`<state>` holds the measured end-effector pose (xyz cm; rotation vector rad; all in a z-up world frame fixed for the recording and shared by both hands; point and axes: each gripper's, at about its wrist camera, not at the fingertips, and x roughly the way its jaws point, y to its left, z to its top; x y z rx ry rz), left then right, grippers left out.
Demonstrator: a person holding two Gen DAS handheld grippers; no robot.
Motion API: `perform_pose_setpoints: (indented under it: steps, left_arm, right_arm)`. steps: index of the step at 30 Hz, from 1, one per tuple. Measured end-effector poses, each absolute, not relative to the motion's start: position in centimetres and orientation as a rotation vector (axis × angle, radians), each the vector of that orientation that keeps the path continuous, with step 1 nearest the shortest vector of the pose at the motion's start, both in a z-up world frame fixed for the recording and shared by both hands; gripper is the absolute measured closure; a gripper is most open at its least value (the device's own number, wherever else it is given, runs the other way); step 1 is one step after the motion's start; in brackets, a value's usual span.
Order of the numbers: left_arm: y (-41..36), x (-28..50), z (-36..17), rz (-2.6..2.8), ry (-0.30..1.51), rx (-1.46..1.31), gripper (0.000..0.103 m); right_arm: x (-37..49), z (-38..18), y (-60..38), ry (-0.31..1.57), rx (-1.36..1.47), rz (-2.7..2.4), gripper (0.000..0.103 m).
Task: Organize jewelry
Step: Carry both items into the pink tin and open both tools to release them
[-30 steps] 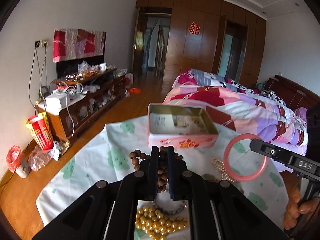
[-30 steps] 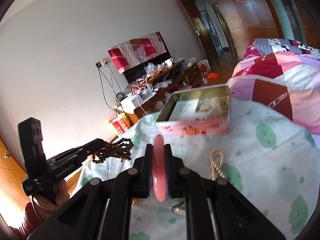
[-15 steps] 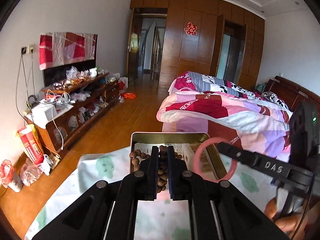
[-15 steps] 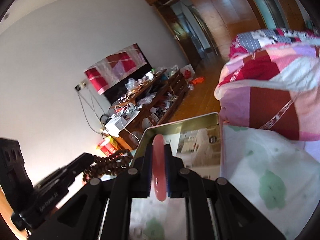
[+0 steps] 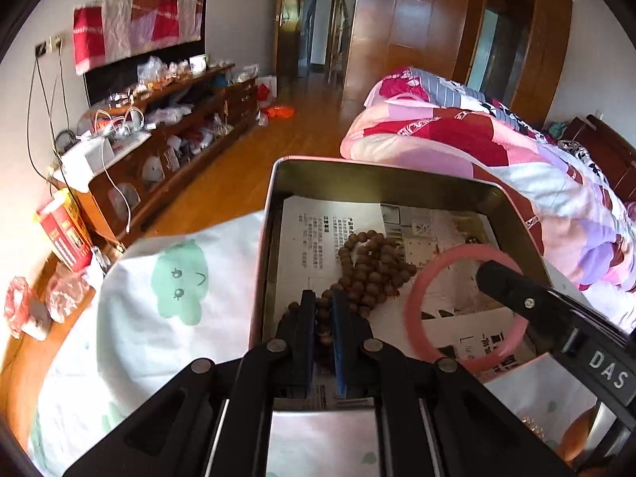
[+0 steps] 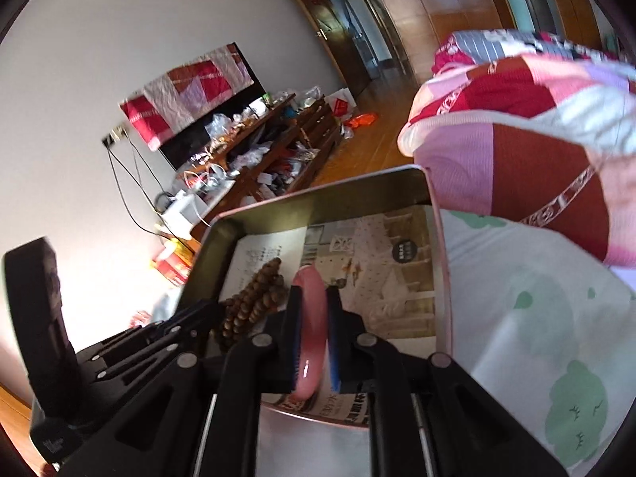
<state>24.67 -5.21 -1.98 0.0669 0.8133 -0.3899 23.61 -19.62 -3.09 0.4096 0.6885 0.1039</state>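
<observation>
From the left wrist, the left gripper [image 5: 321,310] has its jaws clamped on a strand of the brown bead bracelet [image 5: 367,268], whose free coils lie on the printed paper lining the open tin box [image 5: 267,238], while the right gripper [image 5: 501,278] holds the pink bangle [image 5: 417,318] upright over the box's right side. From the right wrist, the right gripper [image 6: 314,318] pinches the pink bangle [image 6: 308,290] edge-on inside the tin box [image 6: 318,202], which sits on the cloth-covered surface [image 6: 528,298], with the beads [image 6: 254,302] and left gripper [image 6: 198,312] just to its left.
</observation>
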Motion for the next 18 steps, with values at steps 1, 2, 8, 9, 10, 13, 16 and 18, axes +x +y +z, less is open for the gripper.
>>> perform_pose_setpoints:
  steps: [1,2,8,9,10,13,16,18]
  left_arm:
    - [-5.5,24.5,-2.0,-0.382,0.81,0.083,0.095]
    - [-5.7,24.1,-1.9,-0.373,0.803,0.111,0.095]
    - [-6.2,23.6,-2.1,-0.337,0.788,0.172,0.095]
    - [-6.2,23.7,-2.1,-0.335,0.79,0.173,0.095]
    - [-6.2,23.6,-2.1,-0.333,0.791,0.174,0.095]
    - [-5.7,23.2,-1.9,-0.308,0.775,0.184,0.095]
    - [-5.3,22.8,-1.9,-0.297,0.781,0.183,0.095]
    - [-5.0,22.7,-1.9,-0.285,0.787,0.18,0.095]
  right_arm:
    - [23.7,-3.1,-19.5,0.693,0.398,0.099,0.09]
    - [23.8,-3.1,-19.4,0.696,0.389,0.096,0.089]
    - [23.5,-3.1,-19.2,0.713,0.332,0.044,0.09]
    - [23.7,-3.2,-19.2,0.718,0.324,0.042,0.09]
    - [23.8,-3.2,-19.1,0.726,0.315,0.042,0.09]
    - [23.9,-3.2,-18.9,0.731,0.3,0.041,0.09]
    - [23.8,-3.2,-18.9,0.737,0.298,0.041,0.09]
    - [23.7,-3.2,-18.7,0.744,0.297,0.046,0.09]
